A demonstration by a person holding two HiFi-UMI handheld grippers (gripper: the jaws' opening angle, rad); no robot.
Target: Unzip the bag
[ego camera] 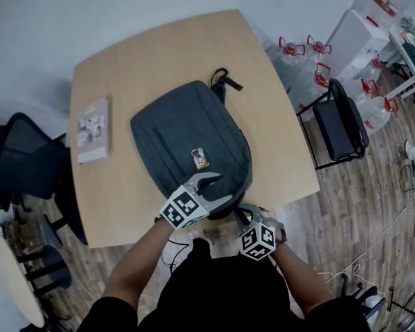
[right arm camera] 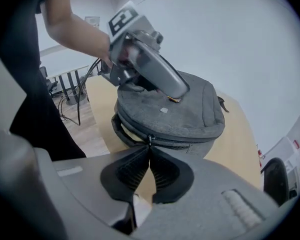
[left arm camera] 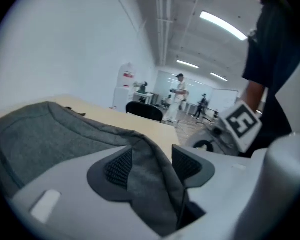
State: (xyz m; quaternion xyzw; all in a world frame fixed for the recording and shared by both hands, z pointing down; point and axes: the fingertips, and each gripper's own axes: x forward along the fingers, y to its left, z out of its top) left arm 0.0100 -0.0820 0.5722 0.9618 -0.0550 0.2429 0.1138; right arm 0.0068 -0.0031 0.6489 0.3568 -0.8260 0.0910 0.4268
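The right gripper (right arm camera: 149, 153) is pinching the zipper pull (right arm camera: 150, 138) at five o'clock on the bag (ego camera: 187, 130), while the spread left gripper (left arm camera: 152, 164) is likely needing to clamp fabric (left arm camera: 145, 184) first.

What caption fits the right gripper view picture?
Right hand-held gripper pinches the zipper pull of a grey backpack on a wooden table.
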